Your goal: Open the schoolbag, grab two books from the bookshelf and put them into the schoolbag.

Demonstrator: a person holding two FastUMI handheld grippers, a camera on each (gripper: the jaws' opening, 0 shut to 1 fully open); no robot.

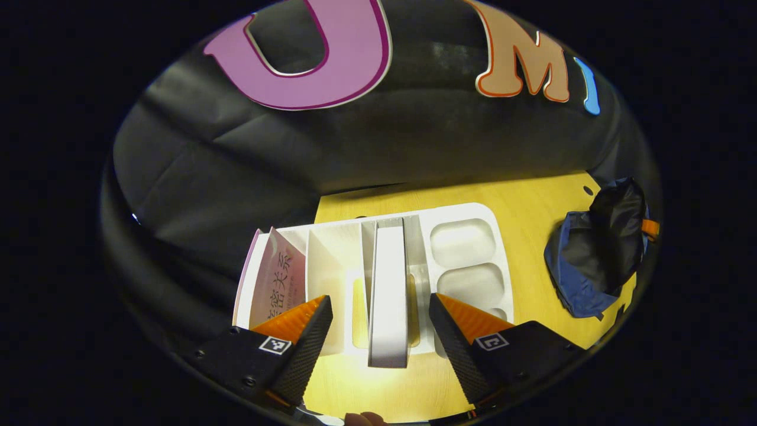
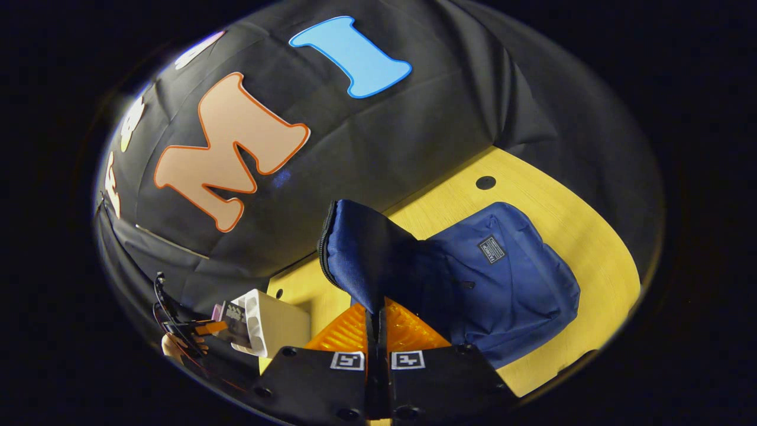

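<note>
Yellow wooden tabletop (image 1: 532, 201) runs under your left gripper (image 1: 380, 331), whose fingers stand wide apart on either side of a white book (image 1: 388, 290) upright in the white bookshelf (image 1: 455, 216), touching neither. A pink book (image 1: 277, 281) leans in the leftmost slot, and the schoolbag (image 1: 597, 254) lies well to the right, mouth gaping. In the right gripper view, your right gripper (image 2: 377, 322) is clamped together on the navy schoolbag's (image 2: 502, 278) flap (image 2: 361, 254), holding it raised; the bookshelf (image 2: 272, 322) sits at lower left.

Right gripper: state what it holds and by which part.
The right gripper is shut on the schoolbag, pinching the edge of its lifted flap.
</note>
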